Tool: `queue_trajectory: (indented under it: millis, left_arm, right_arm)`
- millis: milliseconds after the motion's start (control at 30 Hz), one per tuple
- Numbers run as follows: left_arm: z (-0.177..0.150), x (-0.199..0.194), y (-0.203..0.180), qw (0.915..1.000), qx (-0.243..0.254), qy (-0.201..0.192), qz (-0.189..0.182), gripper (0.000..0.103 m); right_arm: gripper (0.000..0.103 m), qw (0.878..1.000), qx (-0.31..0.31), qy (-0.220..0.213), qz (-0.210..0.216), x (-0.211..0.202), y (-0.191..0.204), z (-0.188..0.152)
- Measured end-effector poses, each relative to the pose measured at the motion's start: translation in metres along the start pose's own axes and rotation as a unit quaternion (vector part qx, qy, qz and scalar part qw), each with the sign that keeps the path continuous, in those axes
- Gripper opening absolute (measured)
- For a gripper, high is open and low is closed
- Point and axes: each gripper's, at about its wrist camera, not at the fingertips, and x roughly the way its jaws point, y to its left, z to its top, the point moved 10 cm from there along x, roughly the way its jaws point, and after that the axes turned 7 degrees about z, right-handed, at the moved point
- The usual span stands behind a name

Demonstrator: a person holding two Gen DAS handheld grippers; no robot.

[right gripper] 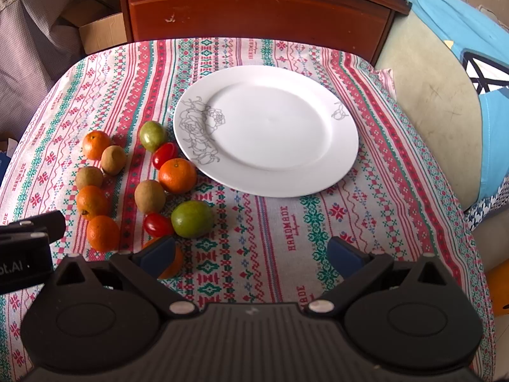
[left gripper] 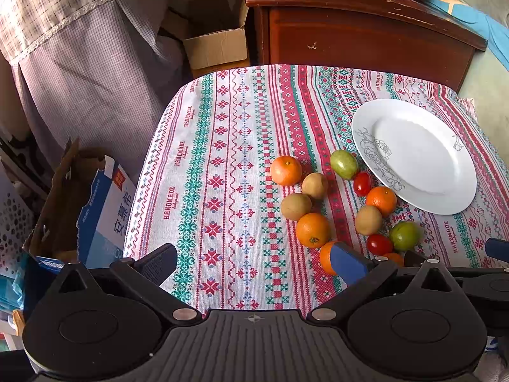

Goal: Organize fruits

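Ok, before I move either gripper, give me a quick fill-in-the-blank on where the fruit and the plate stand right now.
1. The white plate holds ____ fruit.
2. The number of red cherry tomatoes on the tablecloth is ____.
3. Both the left gripper and the right gripper have their jaws ____.
4. Seen from the right wrist, the fruit lies to the ____ of the plate.

Missing words: no; two; open; left
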Motion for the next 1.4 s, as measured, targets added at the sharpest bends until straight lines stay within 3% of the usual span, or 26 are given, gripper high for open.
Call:
queue_trajectory:
  millis: [467, 733, 867, 1033, 1167, 1267, 1400]
  left_arm:
    - [0.001, 0.000, 0.000, 1.0000, -0.001, -0.002, -0.003, 0.102]
    - [0.006, -0.001, 0.019, 0.9994, -0.029, -0.009, -0.016, 0.099]
    - [0.006, 0.000, 0.029, 0.9996, -0.018, -0.023, -0.004, 0.097]
    - [-0.004, 0.002, 0.035, 0.9994, -0.019, -0.018, -0.022, 0.089]
    - [-0.008, 0.000, 0.028, 0.9990, 0.003, -0.025, -0.036, 0.080]
    - [-0.010, 0.001, 0.024, 0.9987, 0.005, -0.022, -0.045, 0.066]
    - [-0.011, 0.001, 0.018, 0.9978, 0.008, -0.023, -0.061, 0.058]
  right_arm:
    - [0.100, 1.000, 0.000, -0.001, 0.005, 0.000, 0.000, 0.000]
    - [0.099, 0.997, 0.017, -0.034, 0.064, -0.014, -0.013, 0.004]
    - [0.088, 0.994, 0.027, -0.047, 0.098, -0.019, -0.019, 0.000]
    - [0.073, 0.990, 0.005, -0.048, 0.134, -0.021, -0.011, -0.013]
    - [0.055, 0.983, -0.016, -0.050, 0.177, -0.026, 0.006, -0.021]
    - [0.044, 0.976, -0.032, -0.052, 0.207, -0.027, 0.020, -0.023]
    - [0.041, 0.967, -0.050, -0.061, 0.240, -0.031, 0.037, -0.023]
